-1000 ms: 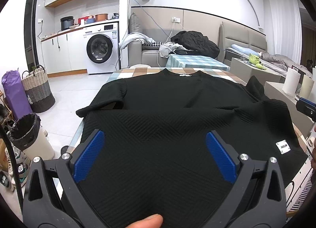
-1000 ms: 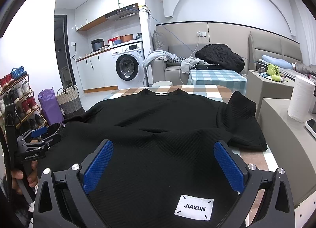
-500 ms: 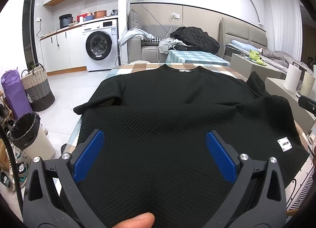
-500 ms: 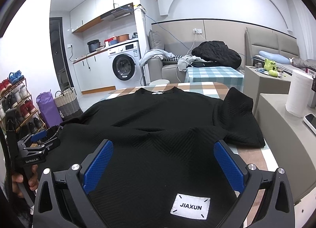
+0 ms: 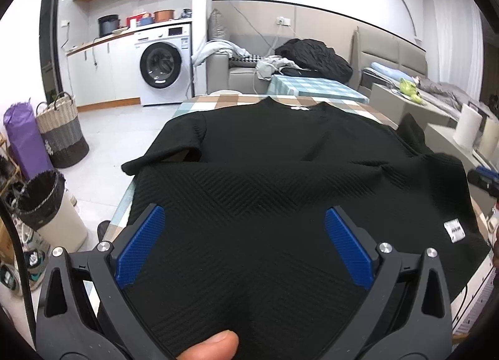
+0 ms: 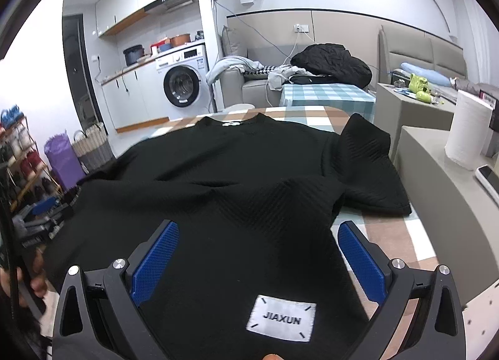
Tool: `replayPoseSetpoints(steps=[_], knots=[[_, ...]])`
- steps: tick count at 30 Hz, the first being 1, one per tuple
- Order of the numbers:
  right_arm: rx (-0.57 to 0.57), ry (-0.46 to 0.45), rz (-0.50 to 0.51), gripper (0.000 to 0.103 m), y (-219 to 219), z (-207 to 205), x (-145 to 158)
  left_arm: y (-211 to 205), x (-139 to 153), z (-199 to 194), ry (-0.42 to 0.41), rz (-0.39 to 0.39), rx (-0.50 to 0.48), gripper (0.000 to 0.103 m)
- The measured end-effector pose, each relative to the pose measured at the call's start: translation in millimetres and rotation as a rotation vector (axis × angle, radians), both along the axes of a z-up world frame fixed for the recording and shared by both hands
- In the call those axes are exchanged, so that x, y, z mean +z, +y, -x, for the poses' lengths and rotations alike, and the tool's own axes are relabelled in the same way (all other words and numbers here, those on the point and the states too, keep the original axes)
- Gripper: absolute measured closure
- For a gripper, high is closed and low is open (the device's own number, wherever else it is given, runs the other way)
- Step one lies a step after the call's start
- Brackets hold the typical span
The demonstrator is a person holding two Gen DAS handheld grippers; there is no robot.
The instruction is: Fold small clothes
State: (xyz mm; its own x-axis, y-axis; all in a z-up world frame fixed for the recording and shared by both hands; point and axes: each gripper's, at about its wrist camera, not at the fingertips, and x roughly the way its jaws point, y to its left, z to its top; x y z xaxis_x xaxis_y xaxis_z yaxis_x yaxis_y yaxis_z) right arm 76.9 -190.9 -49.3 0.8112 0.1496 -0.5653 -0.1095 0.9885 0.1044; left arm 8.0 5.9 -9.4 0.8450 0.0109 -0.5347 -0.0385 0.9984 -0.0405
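One word can be read with certainty: "JIAXUN", in dark capitals on a white rectangular patch (image 6: 281,318) sewn near the hem of the black top (image 6: 237,179), with short black tick marks at the patch's corners. In the left wrist view the same patch (image 5: 454,230) sits turned sideways at the far right of the top (image 5: 249,197), and its lettering is too small and skewed to make out (only dark marks on white). A small white tag (image 6: 231,123) at the neckline shows no legible print. The washing machine (image 6: 183,79) carries a panel and stickers on its front, but nothing on them can be read.
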Motion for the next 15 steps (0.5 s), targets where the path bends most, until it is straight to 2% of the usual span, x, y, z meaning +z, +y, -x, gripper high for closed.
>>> replayPoseSetpoints(steps=[11, 15], knots=[[-0.007, -0.009, -0.084, 0.000, -16.2, -0.2, 9.8, 10.3, 6.6, -2.3, -0.007, 0.001, 0.024, 0.001], [-0.016, -0.009, -0.084, 0.000, -15.7, -2.1, 14.2, 6.1, 12.7, -4.6, 0.000, -0.001, 0.023, 0.001]])
